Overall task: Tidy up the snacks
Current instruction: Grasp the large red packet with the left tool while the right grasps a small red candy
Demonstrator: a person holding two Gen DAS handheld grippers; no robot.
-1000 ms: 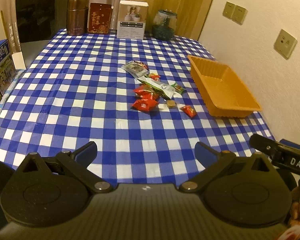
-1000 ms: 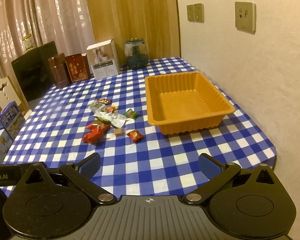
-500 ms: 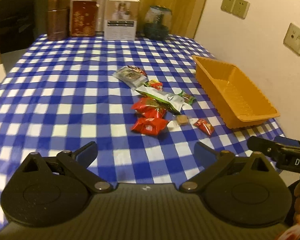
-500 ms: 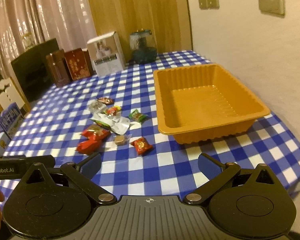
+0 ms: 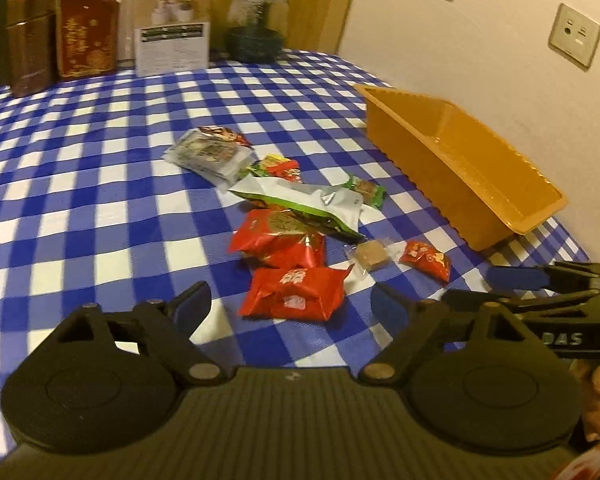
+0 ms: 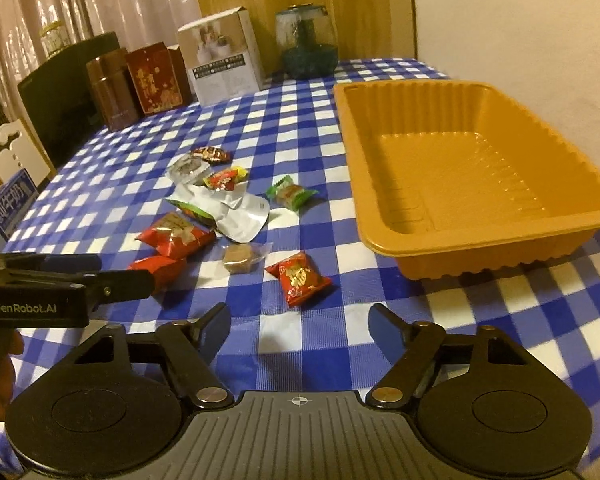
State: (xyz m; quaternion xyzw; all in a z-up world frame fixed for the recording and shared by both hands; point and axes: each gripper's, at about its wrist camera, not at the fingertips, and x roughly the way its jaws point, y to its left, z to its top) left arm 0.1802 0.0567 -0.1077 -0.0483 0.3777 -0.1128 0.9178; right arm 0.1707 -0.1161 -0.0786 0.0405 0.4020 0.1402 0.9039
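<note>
Several wrapped snacks lie in a loose pile on the blue checked cloth. A large red packet point(image 5: 296, 292) lies just ahead of my left gripper point(image 5: 290, 302), framed by the fingertips. The jaws are closing and the pads do not touch it. A small red packet point(image 6: 302, 278) sits just in front of my right gripper point(image 6: 300, 326), whose jaws are also closing on nothing. Behind them are a brown cube in clear wrap point(image 6: 238, 258), a silver-green pouch point(image 5: 300, 196) and a green sweet point(image 6: 290, 194). The orange tray point(image 6: 346, 152) stands empty to the right.
Along the far edge stand a brown tin point(image 5: 30, 40), a red box point(image 5: 86, 32), a white box point(image 5: 172, 40) and a glass jar point(image 5: 256, 24). The wall runs close behind the tray. A white chair back point(image 6: 12, 152) and a milk carton point(image 6: 14, 204) are at the left.
Both grippers have come forward and down towards the snack pile, which now looks much larger. Both pairs of jaws have narrowed. The snacks and the tray have not moved.
</note>
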